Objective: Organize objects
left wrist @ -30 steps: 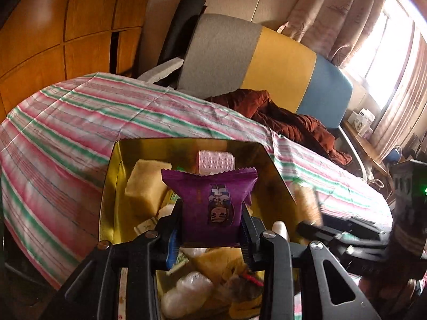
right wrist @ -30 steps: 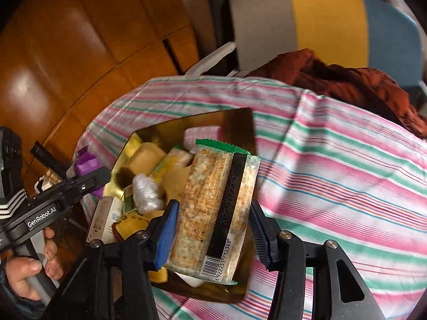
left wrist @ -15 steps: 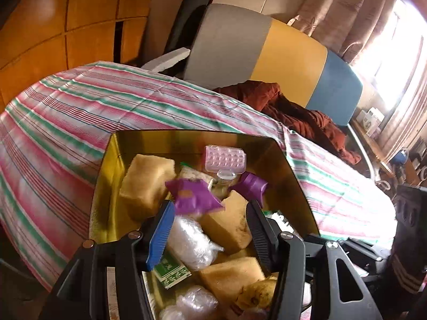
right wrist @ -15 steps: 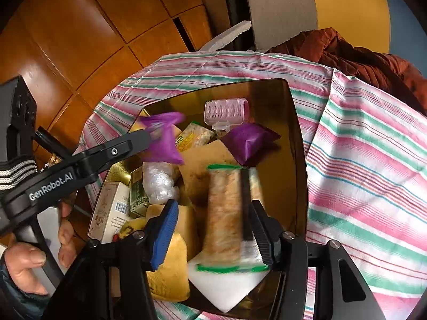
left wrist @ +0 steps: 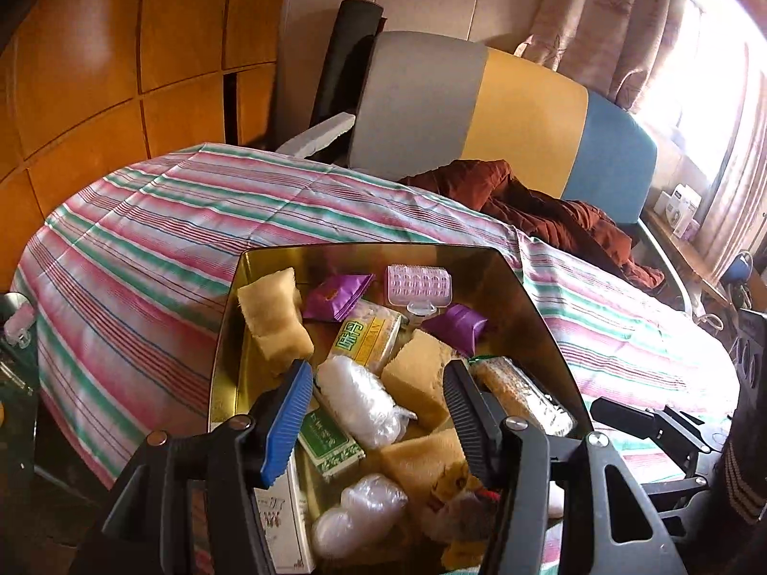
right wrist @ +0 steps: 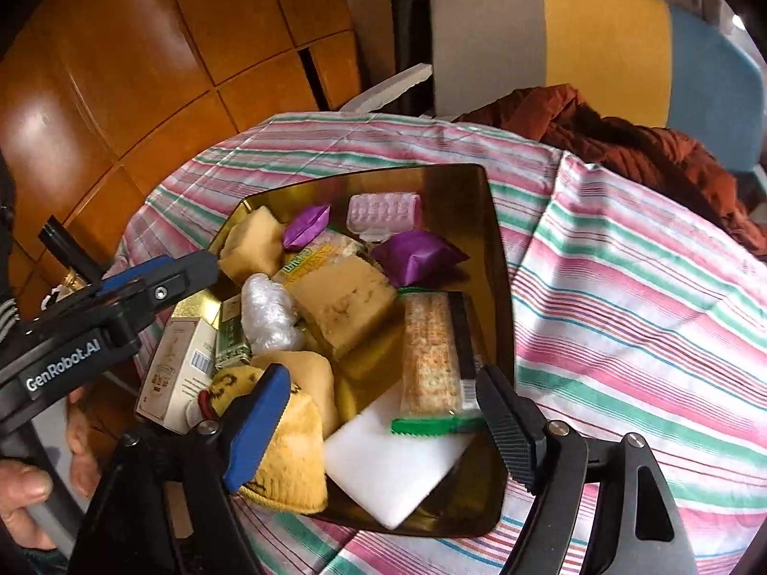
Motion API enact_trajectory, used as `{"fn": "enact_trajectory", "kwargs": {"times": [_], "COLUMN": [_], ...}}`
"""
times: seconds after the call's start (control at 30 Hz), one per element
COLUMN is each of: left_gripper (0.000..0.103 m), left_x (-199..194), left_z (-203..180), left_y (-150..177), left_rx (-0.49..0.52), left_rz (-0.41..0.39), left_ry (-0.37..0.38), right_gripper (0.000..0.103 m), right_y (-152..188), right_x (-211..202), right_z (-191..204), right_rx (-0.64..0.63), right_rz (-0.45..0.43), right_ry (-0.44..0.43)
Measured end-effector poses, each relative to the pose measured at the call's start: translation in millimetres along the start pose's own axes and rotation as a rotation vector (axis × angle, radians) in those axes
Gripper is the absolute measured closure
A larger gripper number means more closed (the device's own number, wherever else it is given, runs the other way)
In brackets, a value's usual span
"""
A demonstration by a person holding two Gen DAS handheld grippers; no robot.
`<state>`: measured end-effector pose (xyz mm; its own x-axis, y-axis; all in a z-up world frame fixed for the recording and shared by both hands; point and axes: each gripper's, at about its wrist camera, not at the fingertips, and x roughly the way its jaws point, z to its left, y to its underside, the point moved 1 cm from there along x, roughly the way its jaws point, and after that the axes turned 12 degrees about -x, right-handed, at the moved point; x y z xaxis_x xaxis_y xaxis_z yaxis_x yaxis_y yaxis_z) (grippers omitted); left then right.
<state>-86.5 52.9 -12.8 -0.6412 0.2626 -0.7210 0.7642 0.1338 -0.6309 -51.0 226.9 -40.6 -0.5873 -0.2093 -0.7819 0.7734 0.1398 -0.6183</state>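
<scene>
I have both claws hanging over the gold tray [right wrist: 498, 258], which sits on the striped cloth [right wrist: 623, 297] covering the worktop, toward its near left side in my right wrist view. My left claw [left wrist: 378, 407] is spread and pinches nothing; its blue and black pads stand apart above a clear plastic bundle [left wrist: 359, 400] and a tan sponge block [left wrist: 417, 378]. My right claw [right wrist: 383, 424] has its jaws opening, and the cracker packet [right wrist: 431, 359] lies loose in the tray beyond them, not pressed by either pad. That packet is long and clear with pale speckled crackers showing through, a black strip along its right side and a green serrated seal at its near end; it rests partly on a white pad [right wrist: 393, 469] at the tray's near edge. Two shiny purple sachets lie toward the far end: the left purple sachet [right wrist: 307, 225] beside a tan sponge [right wrist: 249, 244] at the far left corner, the right purple sachet [right wrist: 417, 256] plump and close to the right wall. Between them, at the far wall, is a pink dimpled plastic case [right wrist: 383, 213]. A yellow-green snack pack [left wrist: 366, 340] lies mid-tray, and a yellow knitted item [right wrist: 292, 465] with dark markings bulges at the near left. A cream carton [right wrist: 177, 373] and a small green box [right wrist: 232, 340] lean on the left wall. A person's hand [right wrist: 24, 484] grips the left handle.
</scene>
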Motion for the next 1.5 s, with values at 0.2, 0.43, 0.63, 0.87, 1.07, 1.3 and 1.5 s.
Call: {"fn": "enact_trajectory", "kwargs": {"times": [0.2,0.43,0.63,0.87,1.07,1.3,1.5], "left_gripper": [0.045,0.045,0.037,0.031,0.030,0.030,0.030], "left_x": [-9,-25,-37,-44,-45,-49,-64], "left_z": [0,6,10,13,20,27,19], "left_y": [8,14,18,25,31,36,36], "left_rx": [0.012,0.021,0.022,0.009,-0.009,-0.031,-0.023], "left_rz": [-0.012,-0.045,-0.060,-0.067,-0.061,-0.070,-0.132], "left_ry": [-0.006,-0.022,-0.017,-0.015,-0.033,-0.078,-0.122], "right_gripper": [0.022,0.010,0.012,0.012,0.009,0.000,0.000], "right_y": [10,17,9,10,18,22,26], "right_x": [-12,-17,13,15,-2,-19,-29], "right_z": [2,23,33,24,24,29,35], "right_rx": [0.015,-0.033,-0.123,-0.096,-0.080,-0.079,-0.086], "right_rz": [-0.023,-0.046,0.011,0.012,-0.029,-0.079,-0.101], "right_ry": [-0.011,-0.042,0.123,0.118,0.106,0.180,0.242]}}
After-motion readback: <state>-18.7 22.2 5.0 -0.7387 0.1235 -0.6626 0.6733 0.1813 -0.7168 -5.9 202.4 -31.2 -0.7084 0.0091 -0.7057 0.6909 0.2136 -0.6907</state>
